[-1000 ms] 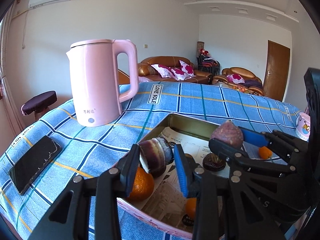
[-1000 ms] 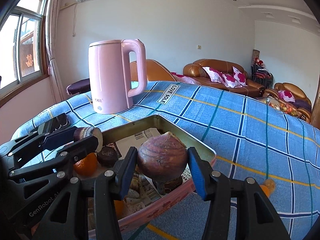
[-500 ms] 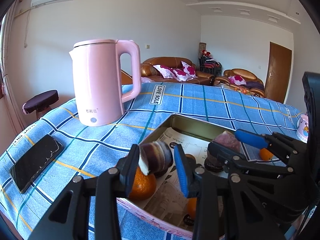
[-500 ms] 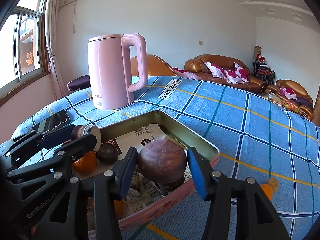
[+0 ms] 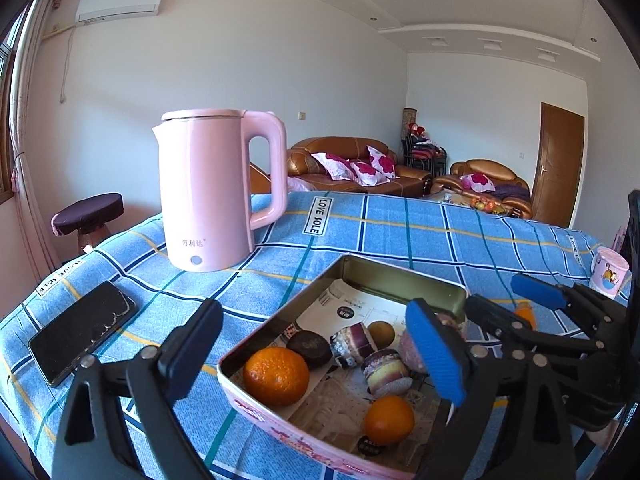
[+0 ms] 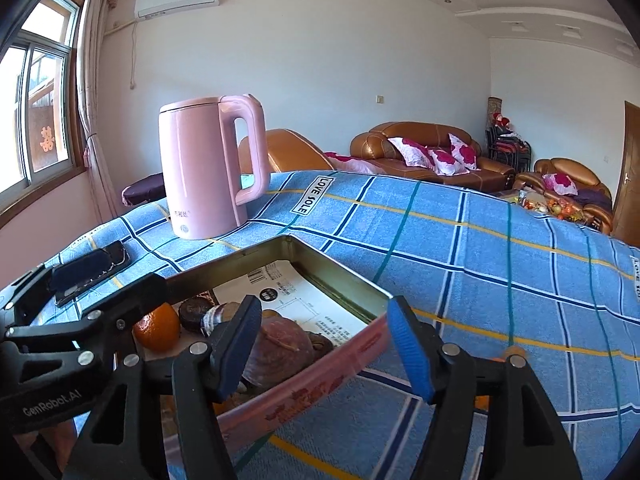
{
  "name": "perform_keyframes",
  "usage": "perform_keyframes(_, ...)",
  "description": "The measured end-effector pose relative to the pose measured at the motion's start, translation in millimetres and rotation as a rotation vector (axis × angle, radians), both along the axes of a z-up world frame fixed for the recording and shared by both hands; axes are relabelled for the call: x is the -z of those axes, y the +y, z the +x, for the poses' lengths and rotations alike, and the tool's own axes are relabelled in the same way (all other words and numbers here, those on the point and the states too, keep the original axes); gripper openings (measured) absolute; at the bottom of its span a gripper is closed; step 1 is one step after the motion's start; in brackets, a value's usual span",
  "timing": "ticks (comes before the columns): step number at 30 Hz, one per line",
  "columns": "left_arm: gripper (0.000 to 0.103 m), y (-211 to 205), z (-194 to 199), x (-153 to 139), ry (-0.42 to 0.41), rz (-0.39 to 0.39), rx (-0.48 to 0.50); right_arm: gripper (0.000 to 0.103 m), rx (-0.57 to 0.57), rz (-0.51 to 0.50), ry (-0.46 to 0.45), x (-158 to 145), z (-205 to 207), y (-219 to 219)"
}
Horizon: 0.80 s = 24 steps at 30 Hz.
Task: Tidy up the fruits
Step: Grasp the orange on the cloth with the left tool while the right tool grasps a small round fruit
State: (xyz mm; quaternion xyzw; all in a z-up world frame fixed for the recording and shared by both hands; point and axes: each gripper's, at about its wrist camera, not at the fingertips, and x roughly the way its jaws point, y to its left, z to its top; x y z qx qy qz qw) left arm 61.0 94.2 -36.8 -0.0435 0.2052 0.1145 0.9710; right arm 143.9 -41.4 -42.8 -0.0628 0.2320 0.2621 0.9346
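Fruits (image 5: pixel 275 376) in tin (image 5: pixel 400 280), purple one (image 6: pixel 280 350) half-hidden behind right tool (image 6: pixel 324 350)

Purple fruit (image 6: pixel 280 350) (half behind claw)

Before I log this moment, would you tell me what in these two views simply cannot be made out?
- Left wrist view: the purple fruit in the tin is mostly hidden by the left gripper's blue pad.
- Left wrist view: a small orange on the tablecloth sits behind the right gripper.
- Right wrist view: the phone is partly covered by a finger.
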Motion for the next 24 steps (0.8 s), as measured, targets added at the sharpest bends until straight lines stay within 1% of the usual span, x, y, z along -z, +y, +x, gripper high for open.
perform_keyframes(3, 0.096, 1, -1, -2, -0.010, 0.005, -0.019, 0.067, 0.030, 0.003, -0.013, -4, -3, -23)
perform_keyframes(7, 0.097, 10, 1, -5, -0.015, -0.023, -0.057, 0.068, 0.103, 0.008, -0.019, -8, -3, -59)
perform_keyframes(10, 0.097, 6, 3, -10, -0.023, -0.029, -0.058, 0.069, 0.151, 0.019, -0.016, -10, -1, -83)
perform_keyframes(12, 0.097, -4, 4, -13, -0.033, -0.014, -0.039, 0.070, 0.182, 0.024, -0.013, -10, 0, -97)
perform_keyframes(16, 0.097, -35, 11, -16, -0.029, 0.043, 0.015, 0.070, 0.236, 0.042, 0.003, -8, 4, -120)
perform_keyframes(21, 0.097, -71, 29, -15, -0.009, 0.093, 0.075, 0.070, 0.277, 0.046, 0.010, -3, 5, -138)
perform_keyframes(24, 0.097, -95, 41, -12, 0.014, 0.110, 0.130, 0.070, 0.302, 0.074, 0.031, -2, 7, -150)
